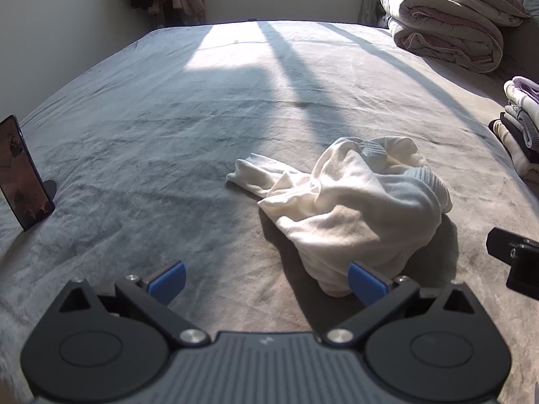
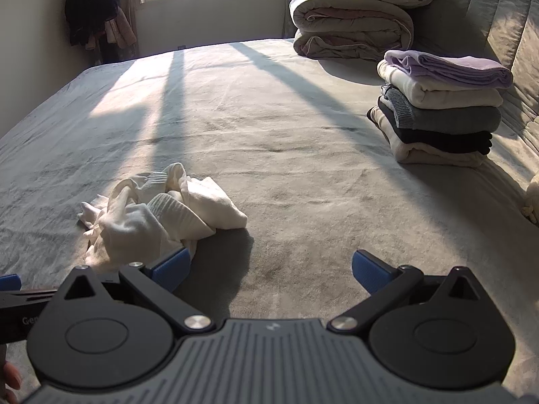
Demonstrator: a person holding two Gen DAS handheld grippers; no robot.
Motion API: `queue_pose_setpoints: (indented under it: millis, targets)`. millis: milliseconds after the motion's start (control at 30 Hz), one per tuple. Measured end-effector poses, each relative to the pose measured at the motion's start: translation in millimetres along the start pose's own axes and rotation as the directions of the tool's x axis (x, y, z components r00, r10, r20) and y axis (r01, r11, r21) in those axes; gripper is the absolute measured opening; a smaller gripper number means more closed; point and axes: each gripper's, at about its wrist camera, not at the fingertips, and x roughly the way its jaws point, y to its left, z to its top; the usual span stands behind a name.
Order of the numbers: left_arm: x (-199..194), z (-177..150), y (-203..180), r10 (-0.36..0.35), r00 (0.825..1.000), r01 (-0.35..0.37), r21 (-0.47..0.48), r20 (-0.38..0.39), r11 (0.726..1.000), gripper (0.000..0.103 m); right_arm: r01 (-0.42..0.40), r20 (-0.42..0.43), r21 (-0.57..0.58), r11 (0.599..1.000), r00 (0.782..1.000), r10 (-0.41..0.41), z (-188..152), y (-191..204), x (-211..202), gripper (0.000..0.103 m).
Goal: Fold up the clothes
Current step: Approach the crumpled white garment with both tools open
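The crumpled white garment point(image 1: 350, 202) at one o'clock looks soft, light; grab a hem. Left gripper point(image 1: 266, 281) and right gripper point(image 2: 271, 271): jaws wide, empty.

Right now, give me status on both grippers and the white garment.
Left gripper open, empty. Right gripper open, empty. White garment crumpled on bed, unfolded. Nothing in the way.

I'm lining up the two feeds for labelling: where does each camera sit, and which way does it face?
Left wrist: on the open left hand-held gripper, low over the bed, facing the window wall; white garment ahead-right, right hand-held gripper at right edge.
Right wrist: on the open right hand-held gripper, same heading; garment ahead-left, folded stack right.
Shared: garment, bed, rolled duvet, folded stack.
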Motion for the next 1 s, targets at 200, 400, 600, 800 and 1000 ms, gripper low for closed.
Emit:
queue_pose_setpoints:
  millis: [200, 400, 600, 800, 1000]
  targets:
    - [0.7, 0.5, 1.5, -0.003, 1.0, 0.003, -0.004, -0.002, 1.0, 0.102, 0.001, 0.0, 0.004, 1.0, 1.0, -0.001, -3.1, -2.8, 2.7, 0.103]
    - [1.5, 1.0, 2.9, -0.005, 1.0, 0.005, -0.009, -0.005, 1.0, 0.102, 0.01, -0.011, -0.013, 1.0, 1.0, -0.01, -2.2, 2.0, 3.3, 0.103]
    - [1.7, 0.9, 3.9, -0.008, 1.0, 0.008, -0.013, -0.006, 1.0, 0.102, 0.012, -0.01, -0.022, 1.0, 1.0, -0.012, -2.3, 1.9, 2.0, 0.103]
    - [2.1, 1.1, 4.9, -0.01, 1.0, 0.01, -0.016, -0.008, 1.0, 0.102, 0.013, -0.01, -0.024, 1.0, 1.0, -0.013, -1.1, 1.2, 1.5, 0.103]
    - [2.4, 1.2, 5.1, -0.013, 1.0, 0.013, -0.02, -0.011, 1.0, 0.102, 0.014, -0.013, -0.024, 1.0, 1.0, -0.014, -1.2, 1.3, 1.7, 0.103]
